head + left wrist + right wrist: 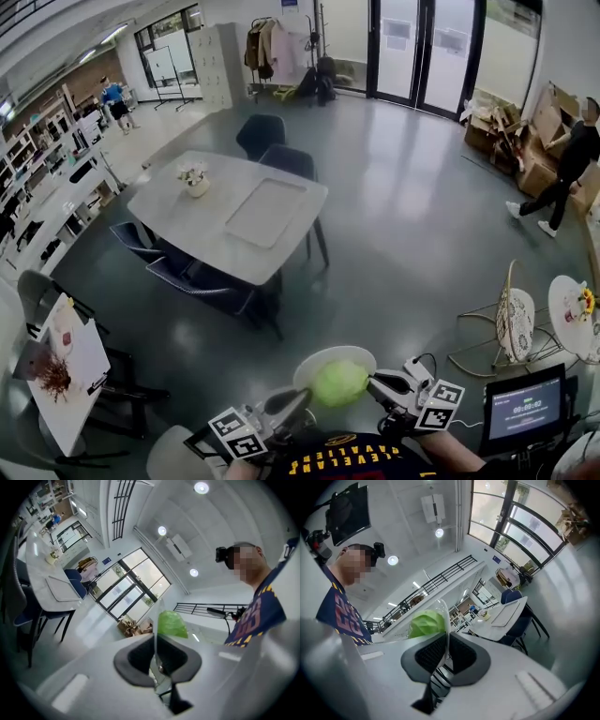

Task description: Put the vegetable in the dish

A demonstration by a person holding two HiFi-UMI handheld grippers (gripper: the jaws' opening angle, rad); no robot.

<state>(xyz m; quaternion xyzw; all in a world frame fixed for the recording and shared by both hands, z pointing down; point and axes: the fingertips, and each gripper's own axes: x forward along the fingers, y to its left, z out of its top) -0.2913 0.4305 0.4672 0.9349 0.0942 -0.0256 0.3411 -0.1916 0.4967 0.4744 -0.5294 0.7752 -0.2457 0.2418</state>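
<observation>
Vegetable (pixel 339 382) in dish (pixel 319 362) over grey floor (pixel 403 225)

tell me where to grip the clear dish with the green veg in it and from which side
Grip the clear round dish by its thin rim, one side each, coming in from outside. The leafy green vegetable fills the middle, and the rim is thin enough to slip between jaws. The left tongs and right tongs are shut on it that way.

Bright even daylight, fisheye-warped edges
</observation>
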